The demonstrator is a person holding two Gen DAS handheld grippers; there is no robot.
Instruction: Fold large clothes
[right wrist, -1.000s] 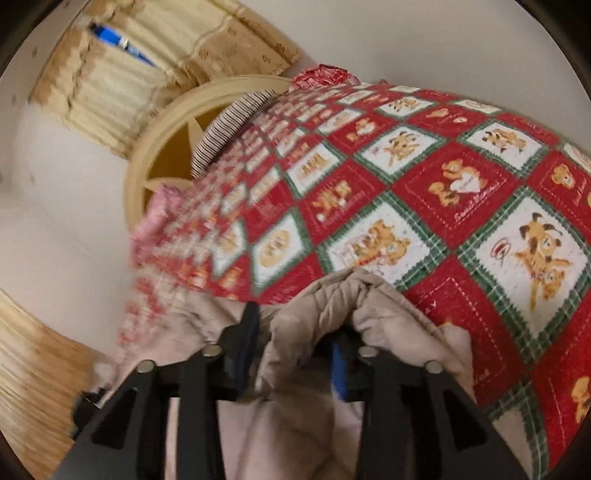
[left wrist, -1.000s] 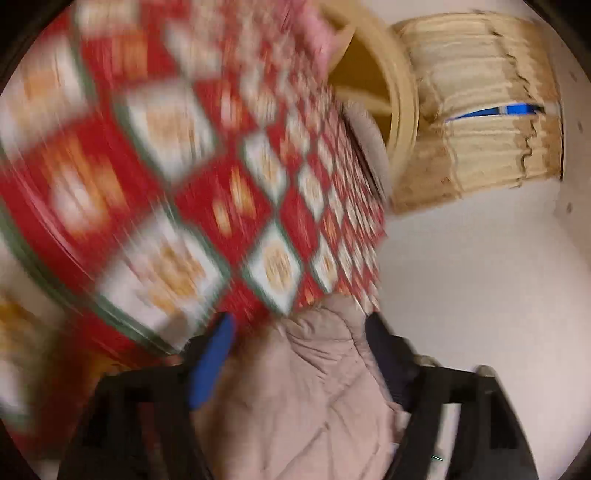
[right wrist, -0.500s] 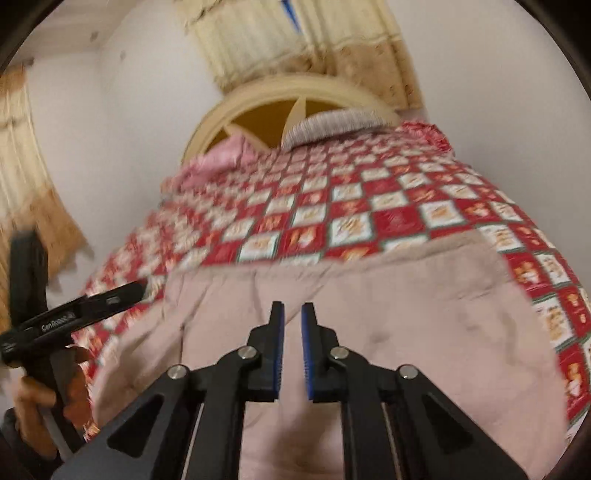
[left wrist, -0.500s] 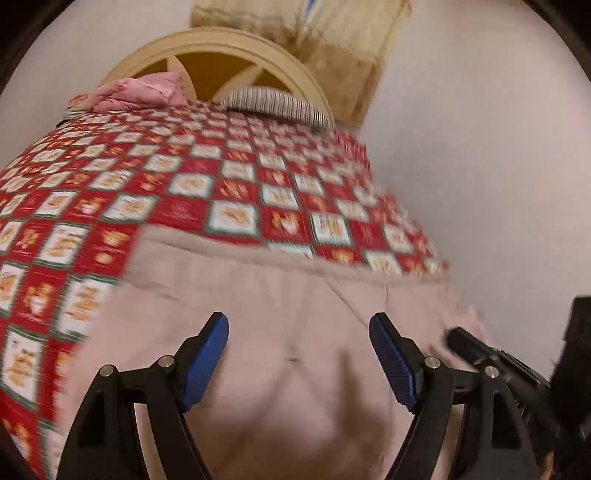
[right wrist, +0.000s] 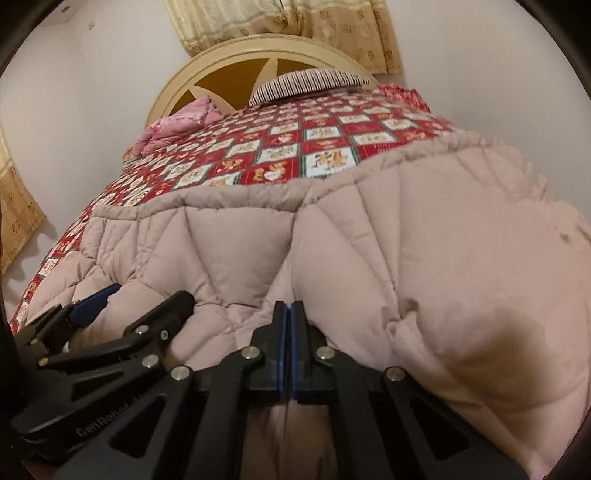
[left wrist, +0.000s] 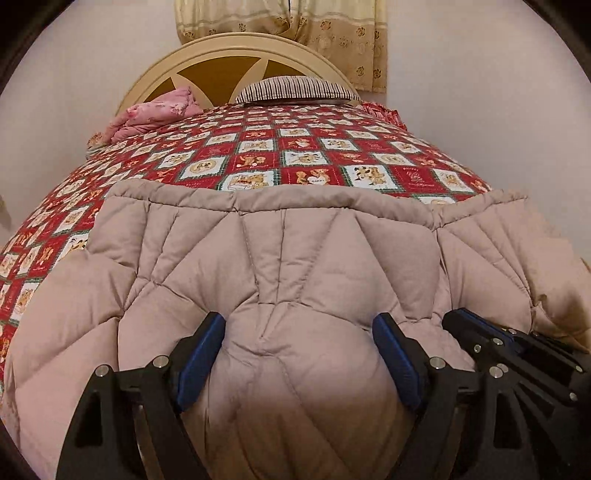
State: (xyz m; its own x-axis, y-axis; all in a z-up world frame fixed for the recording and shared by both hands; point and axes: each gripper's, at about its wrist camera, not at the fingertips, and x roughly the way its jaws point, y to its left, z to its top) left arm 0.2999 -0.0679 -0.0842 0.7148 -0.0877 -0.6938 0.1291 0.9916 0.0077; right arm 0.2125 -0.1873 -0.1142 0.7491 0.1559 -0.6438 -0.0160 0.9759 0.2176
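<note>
A bed (left wrist: 258,162) with a red-and-white patchwork quilt (left wrist: 306,147) filled the pale-walled room, a cream arched headboard (left wrist: 236,48) and beige curtain (left wrist: 288,22) behind it, a striped pillow (left wrist: 295,90) and a pink bundle (left wrist: 155,114) at its head. A beige quilted coat (left wrist: 295,258) lay spread across the near end of the bed. The left claw (left wrist: 299,354) stood wide apart, its blue pads either side of a puffed fold. The right claw (right wrist: 288,347) was closed together, low against the coat; whether it pinched fabric I cannot tell.
</note>
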